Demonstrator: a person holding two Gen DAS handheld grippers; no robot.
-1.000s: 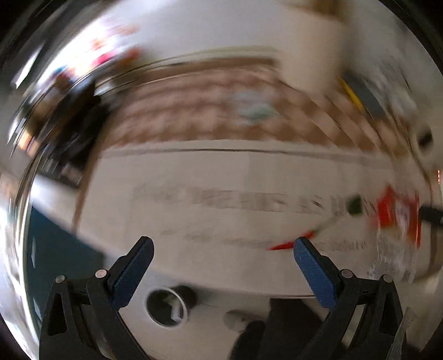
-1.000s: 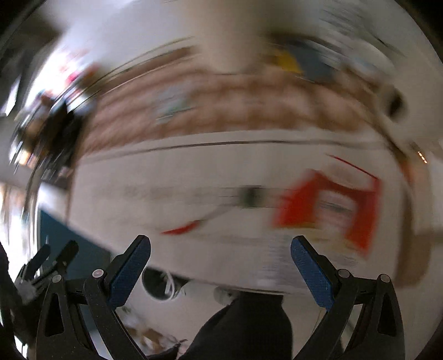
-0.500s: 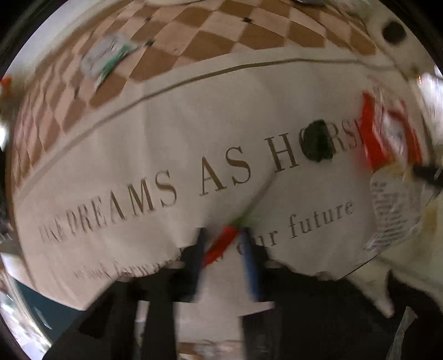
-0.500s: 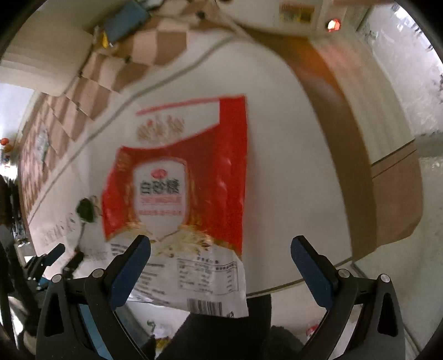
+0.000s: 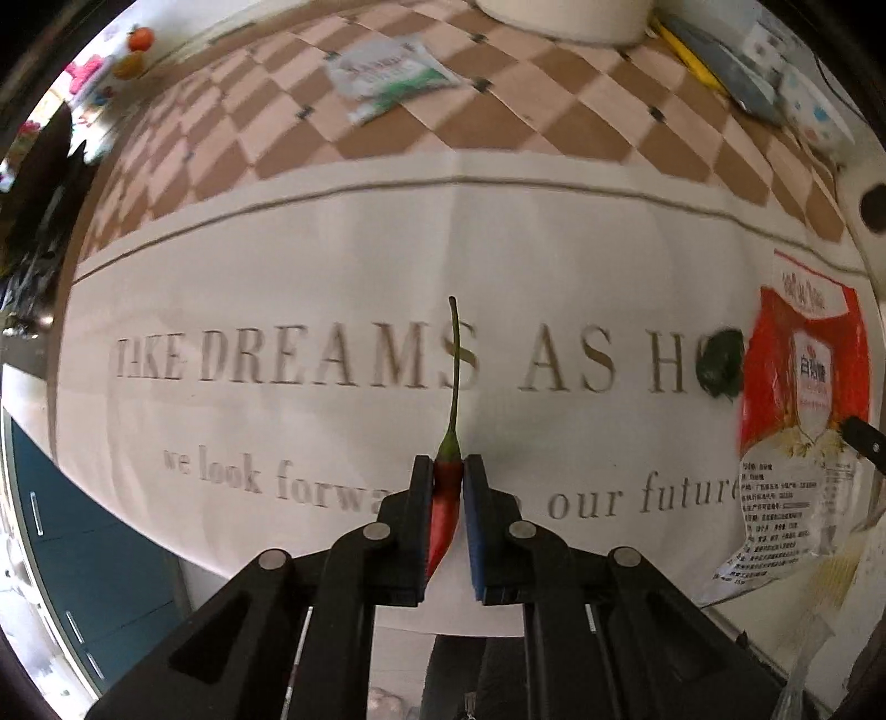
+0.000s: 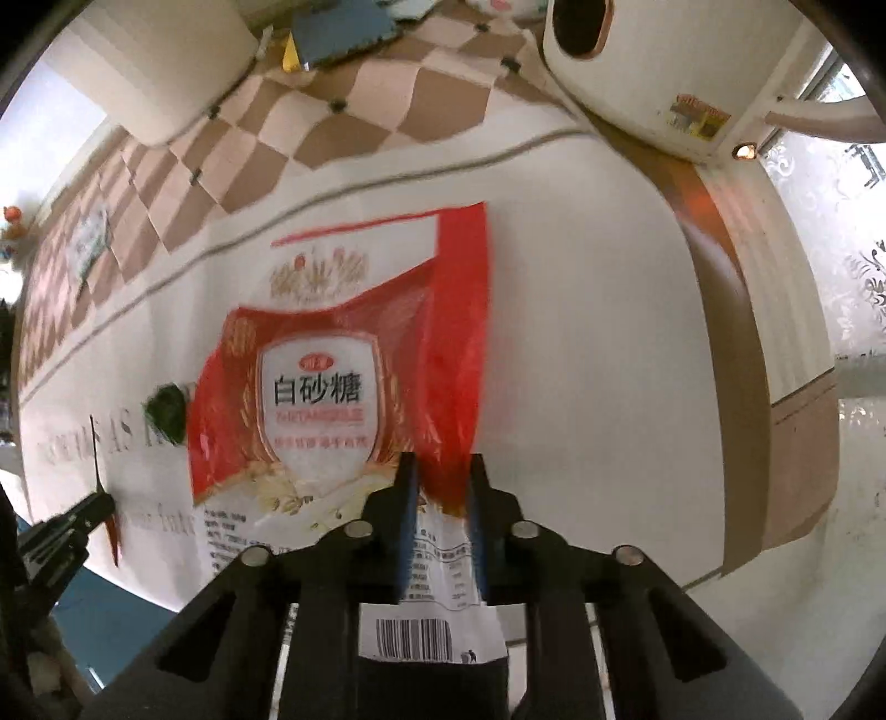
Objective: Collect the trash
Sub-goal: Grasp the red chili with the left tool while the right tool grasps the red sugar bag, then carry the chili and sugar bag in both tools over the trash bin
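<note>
A red chili pepper (image 5: 443, 509) with a long green stem is pinched between the pads of my left gripper (image 5: 446, 468), which is shut on it just above the white tablecloth (image 5: 332, 266). To the right lies a red and white sugar bag (image 5: 803, 376). In the right wrist view my right gripper (image 6: 440, 471) is closing its jaws on this sugar bag (image 6: 343, 376), with a bunched red fold squeezed between the pads. A dark green scrap (image 6: 166, 410) lies beside the bag's left edge. The left gripper (image 6: 94, 512) with the chili shows at the far left.
A white and green packet (image 5: 387, 72) lies on the checkered cloth (image 5: 498, 122) further back. A white appliance (image 6: 637, 72) stands at the back right, and a blue flat object (image 6: 343, 27) lies behind. The table's front edge runs just below both grippers.
Both grippers came down to the table from open. The left closed on the chili pepper, and the right closed on the lower part of the sugar bag.
</note>
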